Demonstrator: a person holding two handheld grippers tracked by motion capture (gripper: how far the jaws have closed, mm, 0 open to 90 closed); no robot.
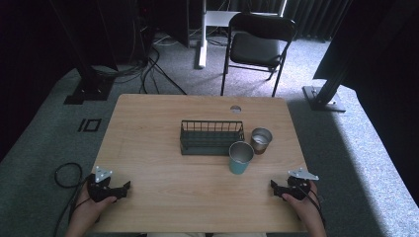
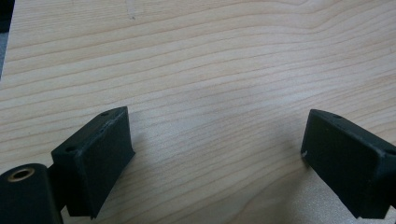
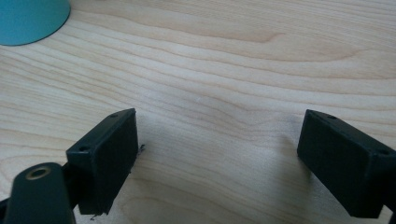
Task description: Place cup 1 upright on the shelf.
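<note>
Two hands come in from the bottom edge of the high view, each holding a black gripper low over a light wooden table (image 1: 163, 192). On the near left corner sits the left gripper (image 1: 126, 186), and its own view shows its jaws spread wide with bare wood between them. Near the right corner sits the right gripper (image 1: 272, 184), jaws likewise spread wide and holding nothing. Past it, right of the table's middle, stands a teal cup (image 1: 240, 158), upright; its base shows at the top left of the right gripper view. Just behind it stands a smaller metal cup (image 1: 260, 140). Left of that cup sits a dark wire basket (image 1: 211, 138). Behind the table stands a black chair (image 1: 257, 47).
</note>
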